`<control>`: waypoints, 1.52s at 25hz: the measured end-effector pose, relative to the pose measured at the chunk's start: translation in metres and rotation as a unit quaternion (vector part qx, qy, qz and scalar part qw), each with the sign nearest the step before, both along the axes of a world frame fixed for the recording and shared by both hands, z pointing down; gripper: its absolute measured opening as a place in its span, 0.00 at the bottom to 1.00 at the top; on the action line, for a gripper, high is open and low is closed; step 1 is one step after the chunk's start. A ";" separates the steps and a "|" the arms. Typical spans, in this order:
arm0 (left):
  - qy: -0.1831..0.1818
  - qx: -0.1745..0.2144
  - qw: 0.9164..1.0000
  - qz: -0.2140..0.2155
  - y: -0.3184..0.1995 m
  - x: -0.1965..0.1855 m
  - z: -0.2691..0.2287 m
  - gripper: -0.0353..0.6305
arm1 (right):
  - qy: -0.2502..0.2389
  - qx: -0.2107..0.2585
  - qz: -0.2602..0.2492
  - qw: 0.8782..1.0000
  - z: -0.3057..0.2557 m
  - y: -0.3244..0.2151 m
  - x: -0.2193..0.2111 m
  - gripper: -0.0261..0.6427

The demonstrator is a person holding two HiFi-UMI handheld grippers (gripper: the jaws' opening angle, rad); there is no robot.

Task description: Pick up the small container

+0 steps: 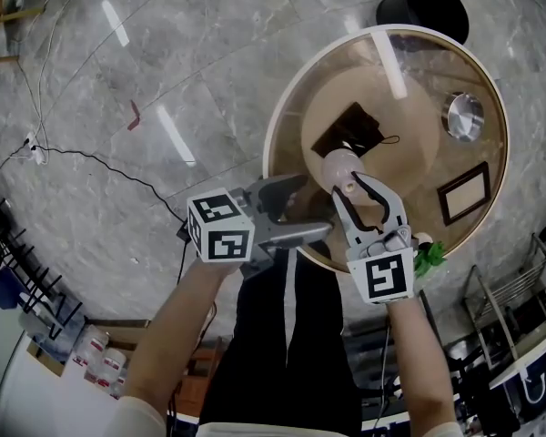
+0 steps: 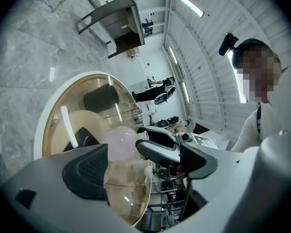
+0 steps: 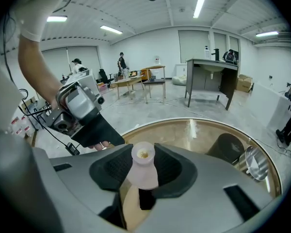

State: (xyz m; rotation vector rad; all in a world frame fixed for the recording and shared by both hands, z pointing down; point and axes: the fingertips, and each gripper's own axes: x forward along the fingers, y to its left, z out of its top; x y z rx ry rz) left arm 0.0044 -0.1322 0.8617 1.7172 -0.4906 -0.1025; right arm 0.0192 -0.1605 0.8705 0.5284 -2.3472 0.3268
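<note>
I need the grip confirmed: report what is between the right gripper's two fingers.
The small container, pale pink, stands between the right gripper fingers, which press on it; the right gripper view shows this.

Ceiling strip lights (image 3: pixel 199 6) throw bright streaks of glare across the glass tabletop (image 1: pixel 428 62) ahead of the right gripper (image 1: pixel 348 187) and the polished floor (image 1: pixel 209 53) beside it; both gripper views bend and darken toward their edges.

Two hand-held grippers (image 1: pixel 311 208) (image 1: pixel 349 189), one container (image 1: pixel 339 165), one table (image 1: pixel 409 127).
</note>
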 end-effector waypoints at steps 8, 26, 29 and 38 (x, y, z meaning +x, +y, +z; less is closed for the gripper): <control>0.093 -0.072 0.991 -0.057 -0.014 0.005 0.001 0.80 | -0.003 -0.004 -0.022 1.000 -0.020 0.005 0.003 0.26; 0.289 -0.163 0.933 -0.143 -0.032 0.021 -0.015 0.71 | -0.015 -0.010 -0.034 0.999 -0.067 0.017 -0.003 0.26; 0.294 -0.165 0.932 -0.136 -0.030 0.023 -0.026 0.66 | -0.014 -0.010 -0.037 0.999 -0.080 0.018 -0.001 0.26; 0.295 -0.161 0.935 -0.116 -0.028 0.022 -0.074 0.53 | -0.026 0.006 -0.035 0.999 -0.136 0.018 -0.003 0.26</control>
